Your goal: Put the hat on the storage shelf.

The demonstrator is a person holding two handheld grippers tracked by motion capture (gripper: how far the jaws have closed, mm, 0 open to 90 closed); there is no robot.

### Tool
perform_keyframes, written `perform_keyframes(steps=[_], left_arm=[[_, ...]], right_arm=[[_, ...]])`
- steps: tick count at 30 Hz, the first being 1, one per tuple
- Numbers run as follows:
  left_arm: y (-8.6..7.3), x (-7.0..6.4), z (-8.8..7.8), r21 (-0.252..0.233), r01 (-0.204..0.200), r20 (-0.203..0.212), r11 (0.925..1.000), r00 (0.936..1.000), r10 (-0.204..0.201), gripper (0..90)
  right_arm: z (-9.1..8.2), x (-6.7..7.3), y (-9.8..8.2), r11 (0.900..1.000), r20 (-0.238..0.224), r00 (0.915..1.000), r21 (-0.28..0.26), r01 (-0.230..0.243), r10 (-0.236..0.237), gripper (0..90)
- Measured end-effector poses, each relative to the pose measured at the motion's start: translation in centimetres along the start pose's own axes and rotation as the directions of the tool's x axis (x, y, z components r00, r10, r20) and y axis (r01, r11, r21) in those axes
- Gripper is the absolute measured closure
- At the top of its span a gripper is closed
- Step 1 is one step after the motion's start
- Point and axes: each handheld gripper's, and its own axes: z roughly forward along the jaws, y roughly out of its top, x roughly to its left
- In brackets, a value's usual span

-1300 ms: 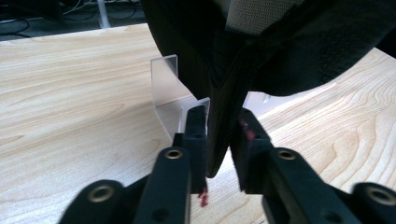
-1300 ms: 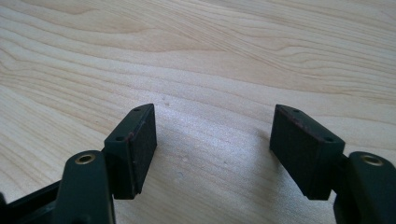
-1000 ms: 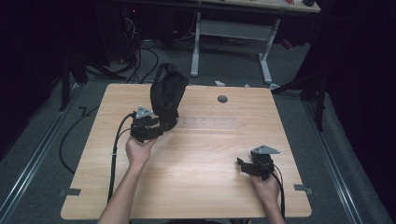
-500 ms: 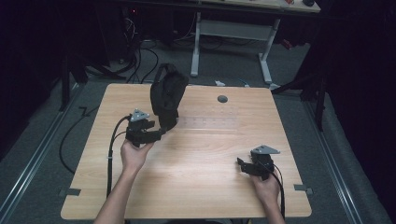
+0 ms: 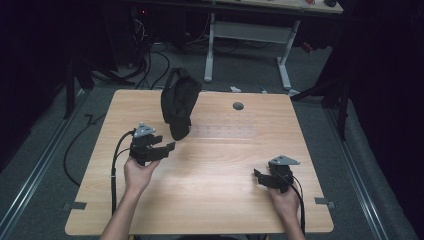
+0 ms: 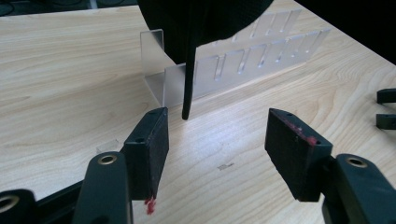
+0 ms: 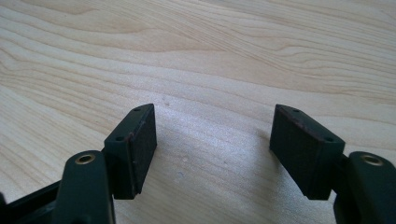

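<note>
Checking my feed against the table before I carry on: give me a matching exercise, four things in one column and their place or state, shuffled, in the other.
Things:
1. left gripper
2. right gripper
3. black bag
4. clear slotted rack

Places or states:
A. stands on the table, partly under the bag's lower end
B. open, low over bare wood near the front right of the table
C. open, pointed at a dangling black strap
D. upright at the far left part of the table

Pairs: 1-C, 2-B, 3-D, 4-A
</note>
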Motion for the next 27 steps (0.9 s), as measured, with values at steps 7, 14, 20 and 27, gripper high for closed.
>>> perform_keyframes(steps=[7, 14, 20, 27], left_arm=[[-0.7, 0.3, -1.1, 0.008, 0.014, -0.001, 0.9999, 0.9999, -0.014, 39.2], [-1.5, 0.7, -2.2, -0.006, 0.046, 0.001, 0.9989, 0.9989, -0.046, 38.2], [-2.2, 0.8, -2.7, 0.001, 0.059, 0.004, 0.9982, 0.9982, -0.059, 37.8], [-3.5, 1.3, -2.9, 0.019, 0.058, -0.012, 0.9981, 0.9982, -0.058, 37.4]], right_arm=[[0.0, 0.0, 0.0, 1.0, 0.0, 1.0, 0.0, 0.0, 0.0, 32.0], [0.0, 0.0, 0.0, 1.0, 0.0, 1.0, 0.0, 0.0, 0.0, 32.0], [0.0, 0.0, 0.0, 1.0, 0.0, 1.0, 0.0, 0.0, 0.0, 32.0], [0.0, 0.0, 0.0, 1.0, 0.0, 1.0, 0.0, -0.001, 0.001, 32.0]])
